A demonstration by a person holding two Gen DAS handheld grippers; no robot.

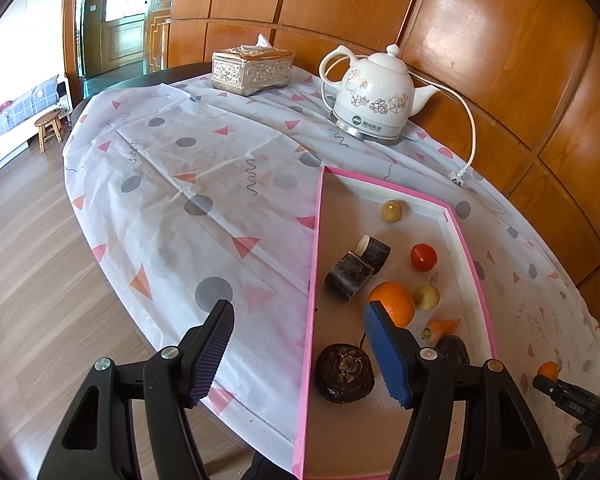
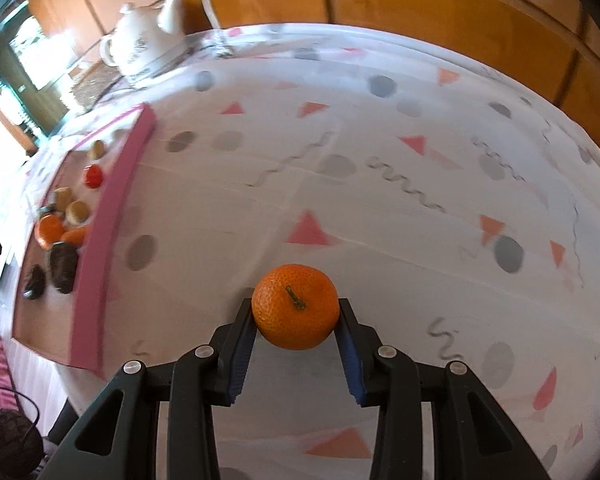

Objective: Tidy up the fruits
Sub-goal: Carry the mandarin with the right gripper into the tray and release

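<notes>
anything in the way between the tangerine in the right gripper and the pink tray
Only the tray's raised pink rim. The right gripper holds the tangerine over bare tablecloth, with nothing visible between it and the tray. Inside, fruits crowd the near end; the far end looks freer.

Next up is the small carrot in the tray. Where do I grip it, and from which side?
Grip the carrot across its orange body, mid-length, coming from above. It lies flat, tapering to the right, leafy end left. The orange and a dark round fruit crowd its sides, so side approaches look blocked.

Bright daylight enters from the left; glare sheens the wood wall (image 1: 480, 40). Right view blurs at its left edge, fisheye bending both.
</notes>
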